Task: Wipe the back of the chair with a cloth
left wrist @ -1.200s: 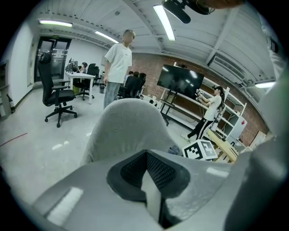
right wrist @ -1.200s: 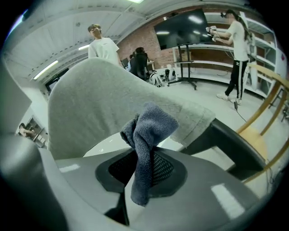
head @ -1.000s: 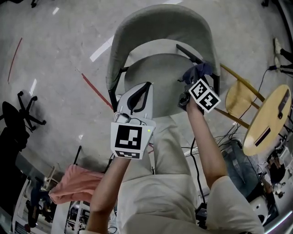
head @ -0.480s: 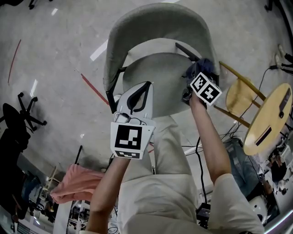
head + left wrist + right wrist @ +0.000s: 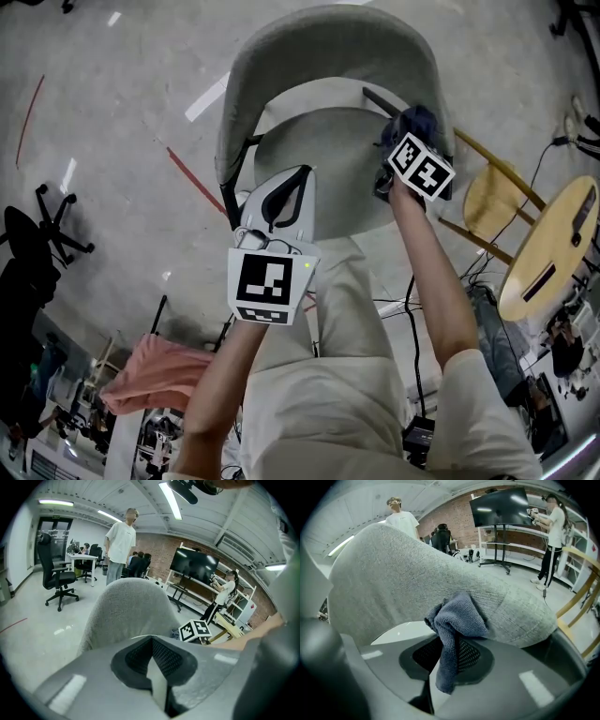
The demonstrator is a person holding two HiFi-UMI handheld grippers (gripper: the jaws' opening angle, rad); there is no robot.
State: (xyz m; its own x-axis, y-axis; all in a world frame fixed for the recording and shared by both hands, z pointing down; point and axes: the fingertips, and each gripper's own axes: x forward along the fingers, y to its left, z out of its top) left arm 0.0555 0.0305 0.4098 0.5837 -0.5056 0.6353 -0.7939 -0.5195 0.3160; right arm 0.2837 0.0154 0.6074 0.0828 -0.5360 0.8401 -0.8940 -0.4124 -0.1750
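The chair has a curved grey fabric back (image 5: pixel 328 47) and a pale seat (image 5: pixel 328 159). My right gripper (image 5: pixel 401 141) is shut on a dark blue-grey cloth (image 5: pixel 418 122), which is pressed against the inner right side of the back. In the right gripper view the bunched cloth (image 5: pixel 457 616) hangs from the shut gripper (image 5: pixel 445 653) against the grey back (image 5: pixel 403 578). My left gripper (image 5: pixel 300 180) hovers over the seat's near left edge. Its jaws are together and hold nothing (image 5: pixel 152 656), and the chair back (image 5: pixel 129 609) is ahead of it.
A round wooden stool (image 5: pixel 548 244) and a second wooden seat (image 5: pixel 492 197) stand right of the chair, with cables on the floor below them. A black office chair base (image 5: pixel 42 234) is at the left, and a pink cloth (image 5: pixel 141 375) lies lower left. People stand far off (image 5: pixel 119 541).
My right gripper has carried the cloth a little farther up and right along the chair back's right side. The left gripper has stayed where it was.
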